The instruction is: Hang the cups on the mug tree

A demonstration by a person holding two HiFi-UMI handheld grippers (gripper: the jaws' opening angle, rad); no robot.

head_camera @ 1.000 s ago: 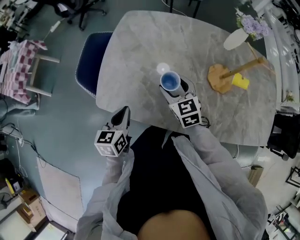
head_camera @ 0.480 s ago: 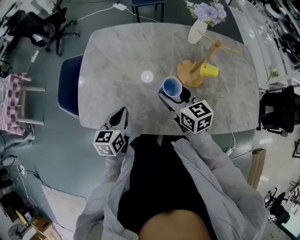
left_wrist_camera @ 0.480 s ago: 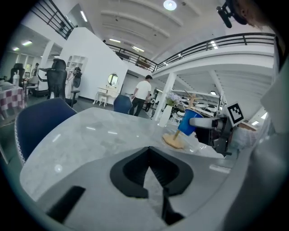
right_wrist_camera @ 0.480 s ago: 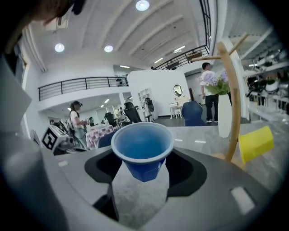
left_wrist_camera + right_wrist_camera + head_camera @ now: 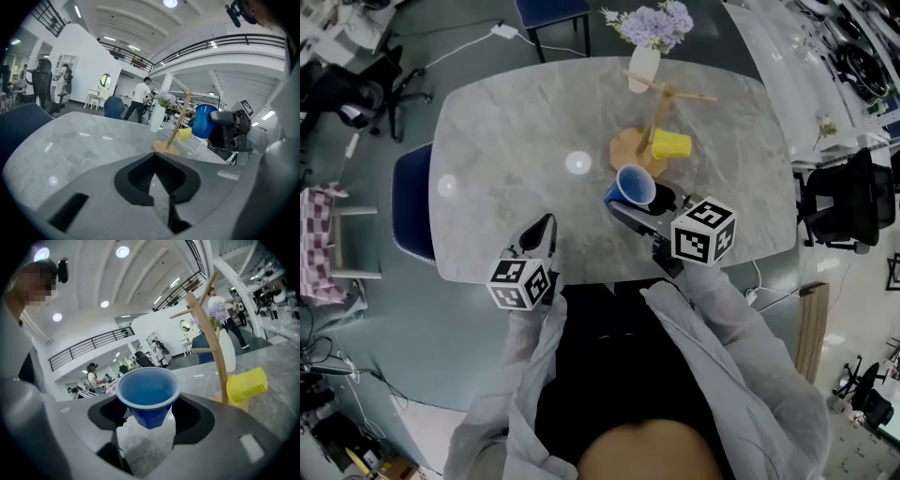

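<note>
Over the counter's (image 5: pixel 506 141) near edge, my right gripper (image 5: pixel 641 202) is clamped on the blue cup (image 5: pixel 635 186), near the mug tree (image 5: pixel 660 111), where a yellow cup (image 5: pixel 671 144) hangs. My left gripper (image 5: pixel 543 231) is empty, jaws together. I'd aim the mouth at a free peg and slide it on gently.

The base of the blue plastic cup (image 5: pixel 149 399) drops out of sight between the dark jaws of the right gripper (image 5: pixel 148 425), whose grey body hides most of the wooden mug tree (image 5: pixel 206 341)'s round foot, while the yellow plastic cup (image 5: pixel 246 385) covers its own peg and handle.
</note>
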